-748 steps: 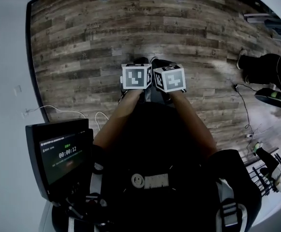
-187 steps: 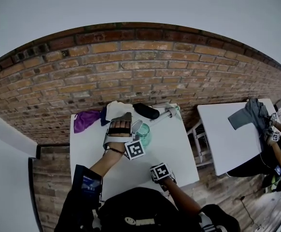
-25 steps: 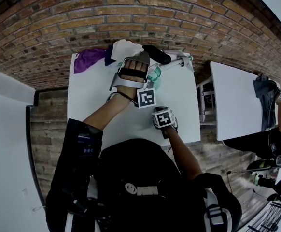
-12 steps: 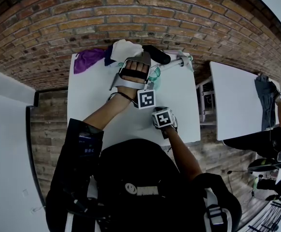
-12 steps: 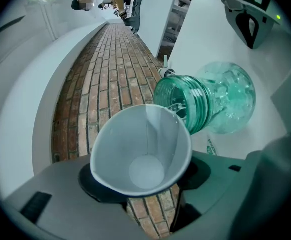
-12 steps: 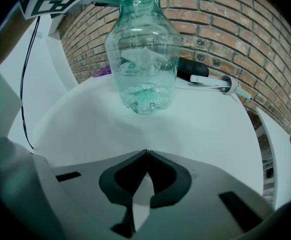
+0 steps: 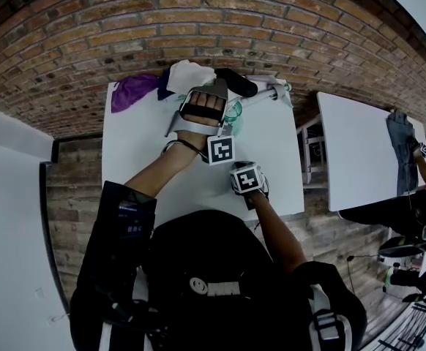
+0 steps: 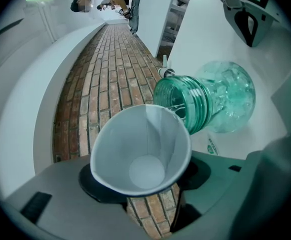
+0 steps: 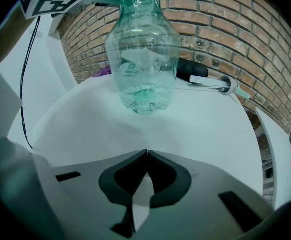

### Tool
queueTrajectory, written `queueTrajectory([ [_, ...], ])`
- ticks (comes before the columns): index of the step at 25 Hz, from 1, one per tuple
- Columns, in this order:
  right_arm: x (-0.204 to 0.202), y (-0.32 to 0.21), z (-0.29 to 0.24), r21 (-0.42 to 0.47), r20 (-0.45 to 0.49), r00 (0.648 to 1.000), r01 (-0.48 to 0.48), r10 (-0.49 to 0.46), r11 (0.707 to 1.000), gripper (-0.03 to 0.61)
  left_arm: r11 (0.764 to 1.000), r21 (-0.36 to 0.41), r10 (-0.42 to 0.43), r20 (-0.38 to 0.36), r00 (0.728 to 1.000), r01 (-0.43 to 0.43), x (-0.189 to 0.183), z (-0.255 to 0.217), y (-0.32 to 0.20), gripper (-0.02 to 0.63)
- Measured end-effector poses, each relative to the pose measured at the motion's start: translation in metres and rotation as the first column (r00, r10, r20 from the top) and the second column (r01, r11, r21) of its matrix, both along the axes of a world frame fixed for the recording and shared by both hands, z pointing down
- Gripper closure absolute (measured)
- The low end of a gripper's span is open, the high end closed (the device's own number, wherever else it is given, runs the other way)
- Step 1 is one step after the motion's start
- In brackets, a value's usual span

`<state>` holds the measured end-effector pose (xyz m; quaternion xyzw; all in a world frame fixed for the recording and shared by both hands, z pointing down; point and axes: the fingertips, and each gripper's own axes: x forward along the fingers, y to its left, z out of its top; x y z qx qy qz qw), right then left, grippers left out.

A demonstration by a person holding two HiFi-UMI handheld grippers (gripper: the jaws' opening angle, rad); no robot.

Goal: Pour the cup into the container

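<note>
Right gripper point(image 9: 146, 154): lower centre of its own view, jaws pressed together with nothing between them, low over the white table point(image 9: 210, 129). Left gripper point(image 8: 141, 184): jaws pinching a white paper cup point(image 8: 140, 149) by its lower body. The cup is tipped, with its rim against the open mouth of a clear green plastic bottle point(image 8: 205, 104), which stands upright at the centre of the table. At the head view's top, a purple cloth point(image 7: 131, 90) and a white cloth point(image 7: 189, 75) lie by the brick wall point(image 7: 271, 28).
</note>
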<state>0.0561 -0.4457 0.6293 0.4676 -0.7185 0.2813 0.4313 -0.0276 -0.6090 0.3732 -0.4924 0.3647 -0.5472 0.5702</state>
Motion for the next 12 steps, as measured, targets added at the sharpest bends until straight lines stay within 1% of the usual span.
queueTrajectory([
  [5, 0.0010, 0.0008, 0.0012, 0.000, -0.001, 1.000, 0.001, -0.001, 1.000, 0.574, 1.000, -0.007, 0.003, -0.008, 1.000, -0.003, 0.0012, 0.0003, 0.0005, 0.322],
  [9, 0.0002, 0.0003, 0.0001, 0.002, -0.001, 1.000, 0.001, -0.001, 1.000, 0.574, 0.998, -0.053, 0.020, -0.038, 0.999, -0.022, 0.0014, -0.0002, 0.0013, 0.322],
  [12, -0.0013, -0.0014, -0.0014, 0.012, 0.000, 1.000, 0.010, -0.010, 1.000, 0.574, 0.996, -0.084, 0.038, -0.045, 0.998, -0.041, 0.0029, -0.0003, 0.0044, 0.322],
])
